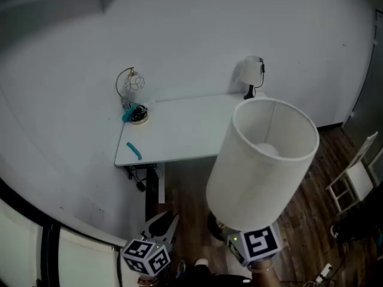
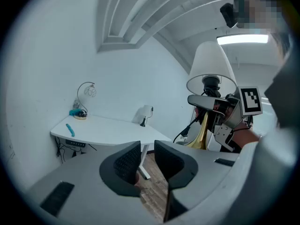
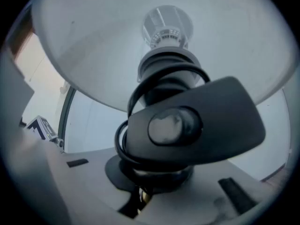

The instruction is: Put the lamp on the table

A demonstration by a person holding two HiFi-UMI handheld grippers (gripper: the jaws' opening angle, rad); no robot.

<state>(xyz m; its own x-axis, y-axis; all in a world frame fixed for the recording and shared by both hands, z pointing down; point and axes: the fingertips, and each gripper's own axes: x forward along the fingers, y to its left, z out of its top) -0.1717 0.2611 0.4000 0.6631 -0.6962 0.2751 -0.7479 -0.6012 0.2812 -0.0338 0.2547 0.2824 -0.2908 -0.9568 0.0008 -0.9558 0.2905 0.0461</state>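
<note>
The lamp [image 1: 263, 160] has a tall white cylindrical shade and hangs over the wooden floor, off the front right corner of the white table [image 1: 179, 136]. My right gripper [image 1: 230, 229] is shut on its brass stem just below the shade. In the right gripper view the lamp's bulb [image 3: 166, 25], a coil of black cable and a black plug fill the frame above the right gripper [image 3: 140, 198]. The left gripper view shows the lamp [image 2: 211, 62] at the right, apart from the table [image 2: 108, 130]. My left gripper [image 1: 161, 223] [image 2: 147, 161] is open, with nothing between its jaws.
On the table stand a wire-globe lamp [image 1: 133, 85] at the back left and a small white desk lamp [image 1: 252, 70] at the back right; a teal object [image 1: 133, 150] lies near the front left. Cables [image 1: 139, 178] hang under the table. A white rack [image 1: 353, 175] stands at the right.
</note>
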